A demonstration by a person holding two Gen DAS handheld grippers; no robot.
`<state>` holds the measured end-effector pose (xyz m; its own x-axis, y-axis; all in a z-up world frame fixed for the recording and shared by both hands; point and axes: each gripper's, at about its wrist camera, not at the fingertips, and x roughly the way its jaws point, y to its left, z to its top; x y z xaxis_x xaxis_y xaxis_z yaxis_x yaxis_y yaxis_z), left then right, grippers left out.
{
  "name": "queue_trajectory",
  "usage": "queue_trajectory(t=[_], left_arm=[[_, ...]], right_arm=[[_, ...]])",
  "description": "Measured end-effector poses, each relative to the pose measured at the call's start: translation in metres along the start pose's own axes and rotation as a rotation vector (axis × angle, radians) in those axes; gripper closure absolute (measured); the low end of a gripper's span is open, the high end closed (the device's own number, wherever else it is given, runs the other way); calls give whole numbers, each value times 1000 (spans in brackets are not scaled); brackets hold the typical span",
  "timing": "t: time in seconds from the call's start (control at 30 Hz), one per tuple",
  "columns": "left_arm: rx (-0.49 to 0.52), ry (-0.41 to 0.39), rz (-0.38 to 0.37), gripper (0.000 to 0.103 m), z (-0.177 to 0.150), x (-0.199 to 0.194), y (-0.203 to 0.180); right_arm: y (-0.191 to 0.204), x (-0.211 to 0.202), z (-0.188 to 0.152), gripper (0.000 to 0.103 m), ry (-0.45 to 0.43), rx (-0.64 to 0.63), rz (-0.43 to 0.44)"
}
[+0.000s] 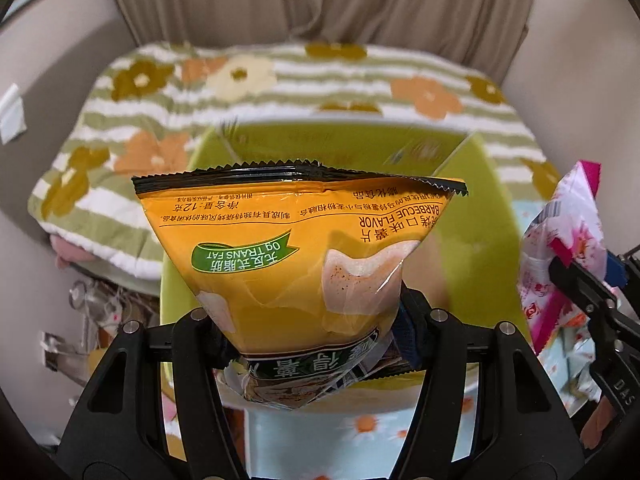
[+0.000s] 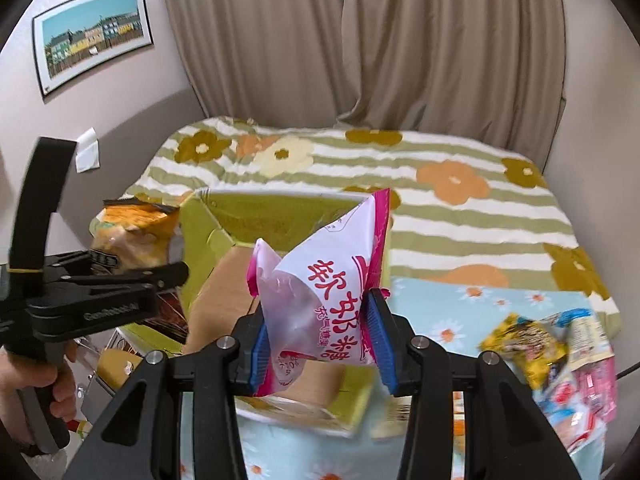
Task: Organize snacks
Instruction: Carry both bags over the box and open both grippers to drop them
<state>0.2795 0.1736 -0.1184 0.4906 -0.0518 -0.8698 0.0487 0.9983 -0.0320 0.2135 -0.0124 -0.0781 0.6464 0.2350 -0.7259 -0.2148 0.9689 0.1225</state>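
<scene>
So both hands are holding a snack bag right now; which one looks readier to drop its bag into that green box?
Probably the left. Its gripper holds the orange chips bag directly over the open green box, while the right gripper holds its pink candy bag nearer the box's front edge.

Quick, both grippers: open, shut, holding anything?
Left gripper: shut on the orange chip bag.
Right gripper: shut on the pink candy bag.
</scene>
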Motion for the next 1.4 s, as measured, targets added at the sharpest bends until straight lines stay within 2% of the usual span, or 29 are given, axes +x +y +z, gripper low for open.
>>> queue_trajectory(t=[0.2,0.27,0.3,0.33,0.5,0.67,0.9,0.93,0.97,1.03,1.23,1.4], left_arm=[[35,116,-22,44,1,45,9],[50,139,-32,31,0,53,7],[59,150,-29,9,0,57,6],[62,153,-26,1,-1,59,7],[46,131,-28,0,-9,48,13],[87,92,55,0,-22,35,15],[61,57,50,0,-25,22,21],[60,54,51,0,-26,21,21],[60,52,52,0,-27,20,22],[59,47,51,0,-28,18,21],[61,34,56,0,-37,9,20],[63,14,50,0,-42,-4,19]], right_arm=[[12,36,0,63,84,21,-3],[11,40,0,62,100,22,-1],[12,41,0,63,107,19,-1],[11,45,0,63,116,12,1],[11,55,-2,62,155,-23,9],[10,64,-3,62,202,-53,2],[20,72,-4,59,246,-118,28],[21,72,-5,53,240,-119,31],[21,72,-6,32,227,-120,36],[21,70,-7,0,211,-121,57],[20,57,-11,0,200,-90,80],[24,42,-12,0,175,-97,66]])
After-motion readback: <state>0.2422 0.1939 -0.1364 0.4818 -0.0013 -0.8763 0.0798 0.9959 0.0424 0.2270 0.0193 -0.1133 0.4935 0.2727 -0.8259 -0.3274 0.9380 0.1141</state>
